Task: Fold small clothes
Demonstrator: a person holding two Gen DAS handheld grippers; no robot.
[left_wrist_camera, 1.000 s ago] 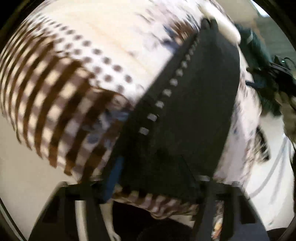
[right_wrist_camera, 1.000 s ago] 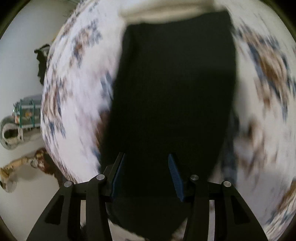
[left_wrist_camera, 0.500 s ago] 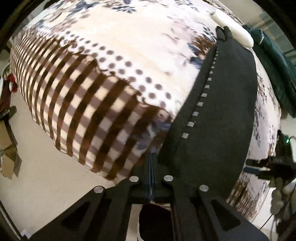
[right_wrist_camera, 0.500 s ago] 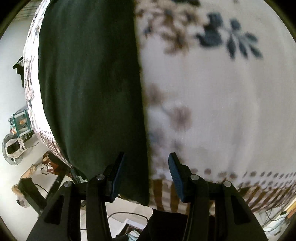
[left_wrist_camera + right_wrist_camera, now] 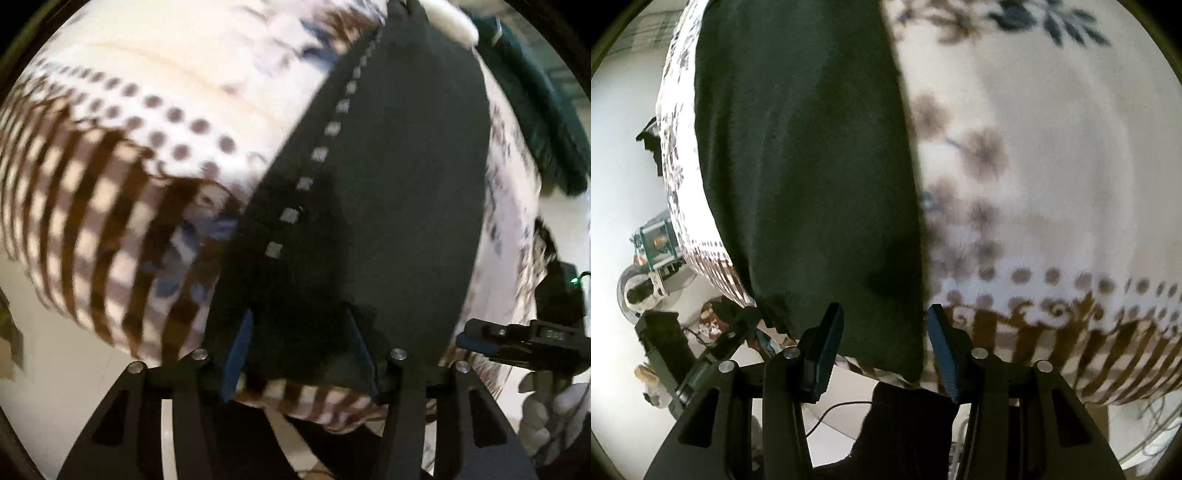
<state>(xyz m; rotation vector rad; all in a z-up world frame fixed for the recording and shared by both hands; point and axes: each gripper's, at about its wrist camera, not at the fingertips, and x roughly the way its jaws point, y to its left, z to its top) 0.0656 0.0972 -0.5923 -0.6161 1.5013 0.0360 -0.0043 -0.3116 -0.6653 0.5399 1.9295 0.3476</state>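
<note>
Between the blue pads of the left gripper (image 5: pixel 299 350), the near end of a dark garment (image 5: pixel 388 192) is lying on the table. Its jaws are opening at this moment, and the pads are standing apart on both sides of the cloth, not pressing it. From there the garment is running away from the jaws as one long strip, slightly tilted to the right, with a line of small pale squares (image 5: pixel 317 153) along its left edge. It is resting flat on a patterned tablecloth (image 5: pixel 122 122) with brown stripes, dots and flowers.

At the right gripper (image 5: pixel 884 339) the same garment is lying ahead and a little to the left, with its right edge passing between the two fingers. These jaws are also standing released, holding nothing. The long axis is going straight away from both grippers, so I judge that both hands are equally near the close hem, one at each corner.

Farther away, a dark green cloth (image 5: pixel 532 110) is waiting at the far right of the table.
</note>
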